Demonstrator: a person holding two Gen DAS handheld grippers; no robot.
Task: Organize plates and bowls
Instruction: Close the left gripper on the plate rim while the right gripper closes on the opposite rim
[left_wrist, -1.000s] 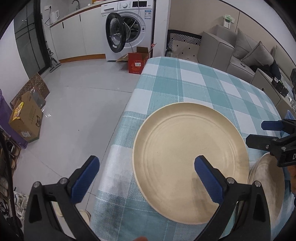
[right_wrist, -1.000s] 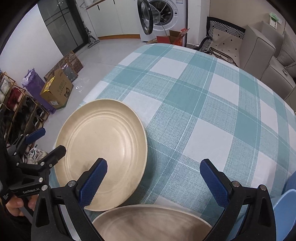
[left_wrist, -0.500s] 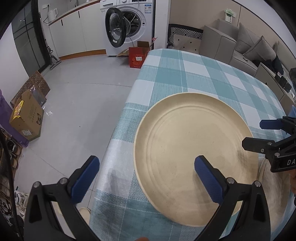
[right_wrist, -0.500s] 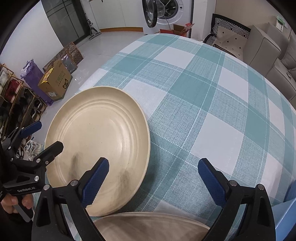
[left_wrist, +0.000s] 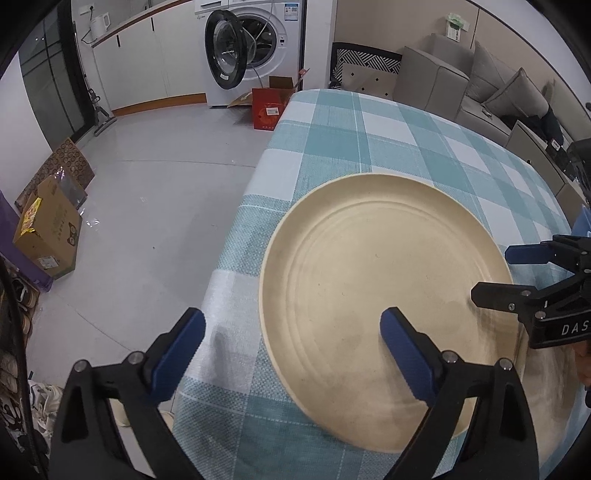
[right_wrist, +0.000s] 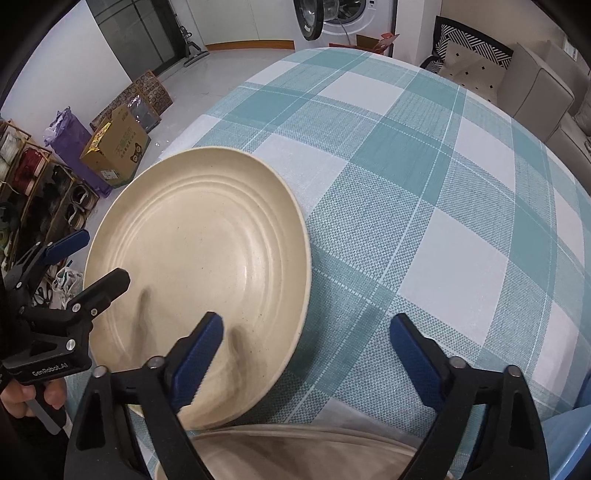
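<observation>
A large cream plate (left_wrist: 376, 280) with ringed grooves lies flat on the teal-and-white checked tablecloth (left_wrist: 369, 140), close to the table's left edge. The left gripper (left_wrist: 291, 347) hovers over the plate's near left rim, one blue pad above the cloth outside the rim and the other above the plate's inside; its jaws stand wide apart, have just been closing a little, and press on nothing. In the right wrist view the right gripper (right_wrist: 306, 350) hangs above the plate's near right rim, its left pad over the plate and its right pad over bare cloth; its jaws are also apart, have just been closing, and grip nothing. A second cream plate (right_wrist: 295, 454) lies at the bottom edge of that view, just beside the first, partly hidden under the gripper. A washing machine (left_wrist: 258, 44) with its door open stands across the floor.
</observation>
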